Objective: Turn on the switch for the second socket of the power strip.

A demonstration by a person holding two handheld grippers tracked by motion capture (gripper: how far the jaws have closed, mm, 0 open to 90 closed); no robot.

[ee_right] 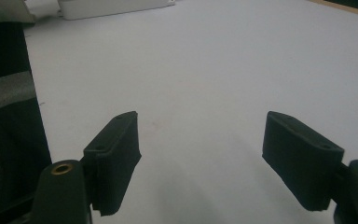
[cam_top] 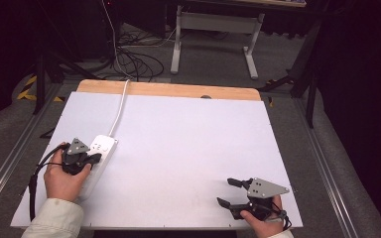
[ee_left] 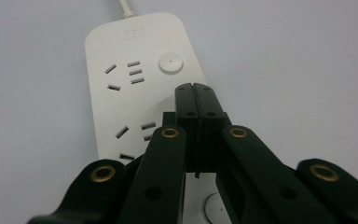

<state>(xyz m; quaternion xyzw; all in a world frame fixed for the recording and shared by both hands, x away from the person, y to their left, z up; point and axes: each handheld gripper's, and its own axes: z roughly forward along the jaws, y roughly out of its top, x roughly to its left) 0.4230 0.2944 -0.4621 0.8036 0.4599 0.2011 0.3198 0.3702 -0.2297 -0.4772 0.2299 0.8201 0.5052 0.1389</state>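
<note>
A white power strip (cam_top: 100, 148) lies at the left of the white table top (cam_top: 188, 148), its cord (cam_top: 120, 109) running to the far edge. My left gripper (cam_top: 95, 158) sits over its near half, jaws shut together with nothing between them. In the left gripper view the closed fingertips (ee_left: 196, 95) hover above the strip (ee_left: 135, 79), just short of its round button (ee_left: 171, 63) and beside the sockets. My right gripper (cam_top: 229, 191) rests at the near right of the table, open and empty. In the right gripper view its pads (ee_right: 116, 154) stand wide apart over bare table.
A wooden strip (cam_top: 168, 90) borders the table's far edge. Beyond it are floor cables (cam_top: 134, 62) and a white desk frame (cam_top: 213, 34). Metal rails run along both sides of the table. The strip's end (ee_right: 112, 7) shows far off in the right gripper view.
</note>
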